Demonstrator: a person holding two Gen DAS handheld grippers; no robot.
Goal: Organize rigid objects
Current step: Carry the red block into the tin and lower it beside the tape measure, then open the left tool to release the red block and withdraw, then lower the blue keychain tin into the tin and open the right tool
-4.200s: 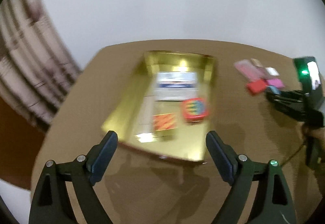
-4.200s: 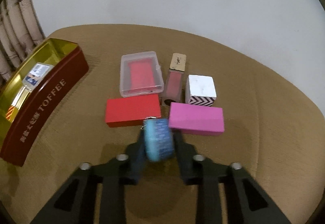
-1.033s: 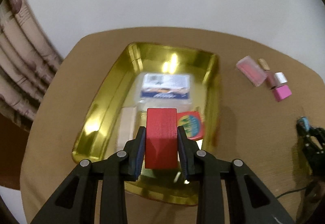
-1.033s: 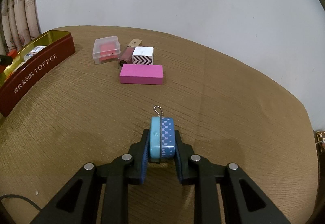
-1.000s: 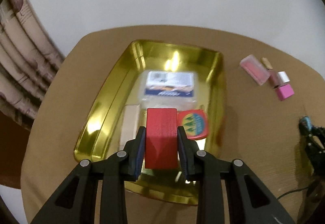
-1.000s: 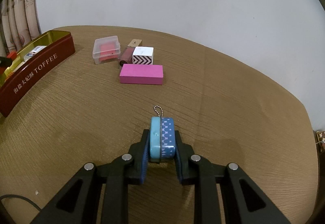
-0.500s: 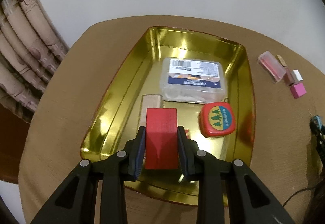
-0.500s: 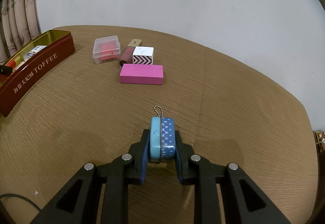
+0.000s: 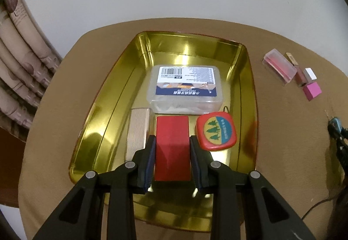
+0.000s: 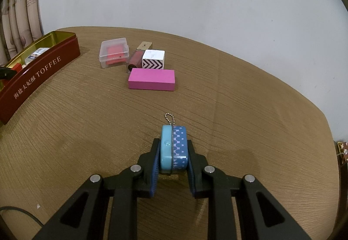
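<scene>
My left gripper (image 9: 172, 142) is shut on a red block (image 9: 172, 146) and holds it low inside the gold tin (image 9: 248, 79), between a ribbed beige bar (image 9: 139, 131) and a red round-cornered tape measure (image 9: 216, 131). A clear plastic box with a label (image 9: 187, 90) lies behind them in the tin. My right gripper (image 10: 173, 148) is shut on a blue tape measure with a bead chain (image 10: 174, 148), just above the brown table (image 10: 261, 109). The tin shows at the left in the right wrist view (image 10: 41, 74), marked TOFFEE.
On the table lie a pink block (image 10: 151, 82), a white box with chevrons (image 10: 153, 59), a dark red lip gloss tube (image 10: 136, 59) and a clear case with a red insert (image 10: 113, 52). A curtain (image 9: 19, 61) hangs at the left. A cable (image 10: 19, 212) lies near the front edge.
My left gripper has moved forward and down into the tin with the red block. The right gripper has stayed still with the blue tape measure.
</scene>
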